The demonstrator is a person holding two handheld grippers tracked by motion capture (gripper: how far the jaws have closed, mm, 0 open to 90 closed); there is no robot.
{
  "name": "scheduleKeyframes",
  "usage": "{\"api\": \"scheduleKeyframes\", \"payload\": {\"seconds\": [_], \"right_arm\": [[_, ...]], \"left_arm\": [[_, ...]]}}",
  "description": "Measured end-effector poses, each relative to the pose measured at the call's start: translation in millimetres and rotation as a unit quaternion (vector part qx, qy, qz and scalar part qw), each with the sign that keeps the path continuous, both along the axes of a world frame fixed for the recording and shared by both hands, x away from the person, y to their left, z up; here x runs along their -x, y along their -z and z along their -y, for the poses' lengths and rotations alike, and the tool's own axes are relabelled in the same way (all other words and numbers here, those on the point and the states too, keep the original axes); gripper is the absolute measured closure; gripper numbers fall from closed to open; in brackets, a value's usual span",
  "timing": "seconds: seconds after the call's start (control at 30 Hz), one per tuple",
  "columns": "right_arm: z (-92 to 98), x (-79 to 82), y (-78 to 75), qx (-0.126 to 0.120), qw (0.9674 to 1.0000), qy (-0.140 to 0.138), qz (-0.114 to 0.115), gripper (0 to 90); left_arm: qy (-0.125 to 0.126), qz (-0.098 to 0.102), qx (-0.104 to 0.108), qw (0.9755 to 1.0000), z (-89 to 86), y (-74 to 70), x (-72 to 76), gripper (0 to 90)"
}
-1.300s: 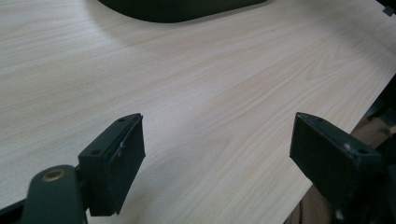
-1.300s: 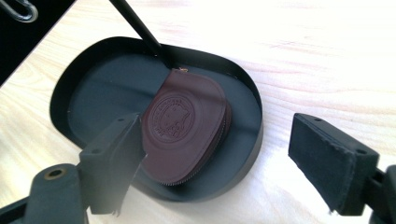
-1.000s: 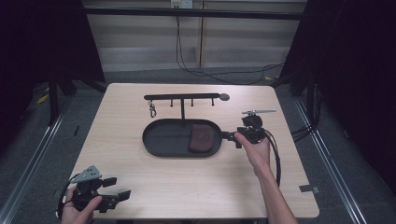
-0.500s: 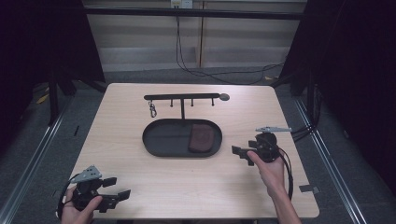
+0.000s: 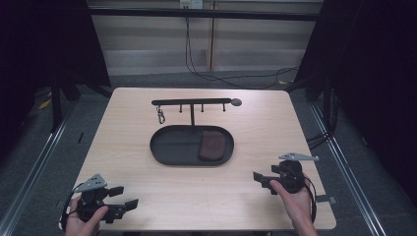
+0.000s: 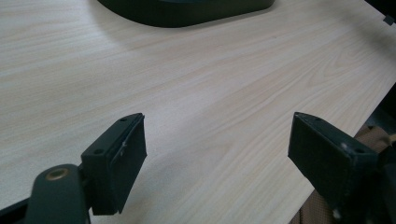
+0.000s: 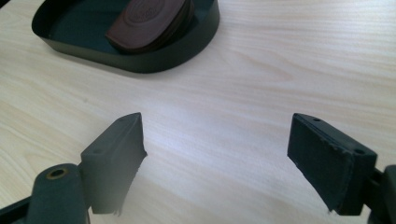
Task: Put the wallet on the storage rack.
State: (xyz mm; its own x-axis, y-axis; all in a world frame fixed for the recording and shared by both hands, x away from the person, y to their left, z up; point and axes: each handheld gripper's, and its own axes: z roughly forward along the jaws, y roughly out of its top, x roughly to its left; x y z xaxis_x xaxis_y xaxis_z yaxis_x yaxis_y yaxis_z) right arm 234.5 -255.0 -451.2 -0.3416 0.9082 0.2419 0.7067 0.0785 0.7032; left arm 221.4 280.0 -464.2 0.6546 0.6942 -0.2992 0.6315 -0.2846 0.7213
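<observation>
The right tongs (image 5: pixel 260 180) stand with jaws wide apart and nothing between them, low over the pale wood-grain table (image 5: pixel 275 123) near its 4 o'clock corner. The left tongs (image 5: pixel 125 196) are also spread and bare, near the 7 o'clock corner, well apart from the right pair. At the table's centre sits a dark oval metal tray (image 5: pixel 172 145); a flat brown pouch, possibly leather (image 5: pixel 212 145), lies in its 3 o'clock end. In the right gripper view the tray (image 7: pixel 196 42) is at 11 o'clock. Behind it, toward 12 o'clock, stands a black metal hook rack (image 5: pixel 192 103) with a small metal clip (image 5: pixel 160 116) hanging.
</observation>
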Motion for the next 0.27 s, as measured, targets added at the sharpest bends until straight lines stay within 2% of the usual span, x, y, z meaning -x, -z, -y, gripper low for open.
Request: {"api": "scheduleKeyframes", "payload": {"seconds": [0.03, 0.07, 0.1, 0.2, 0.27], "right_arm": [[2.0, 8.7, 4.7, 0.012, 0.9999, -0.001, 0.002, 17.9], [2.0, 8.7, 4.7, 0.012, 0.9999, -0.001, 0.002, 17.9], [4.9, 15.3, 9.0, 0.013, 0.9999, 0.006, 0.003, 17.8], [8.1, 20.2, 14.6, 0.007, 0.9999, 0.012, 0.006, 17.8], [9.7, 22.3, 19.1, 0.018, 0.9997, 0.016, 0.002, 17.5]], "left_arm": [[-0.005, 0.0, 0.001, 1.0, -0.8, 0.0, 0.4, 19.2], [-0.005, 0.0, 0.001, 1.0, -0.8, 0.0, 0.4, 19.2], [-0.008, 0.0, 0.003, 1.0, -1.1, -0.1, 0.1, 19.2], [-0.005, -0.002, 0.003, 1.0, -0.6, 0.3, -0.7, 19.2], [-0.002, -0.001, 0.001, 1.0, 1.0, 0.3, -0.3, 19.2]]}}
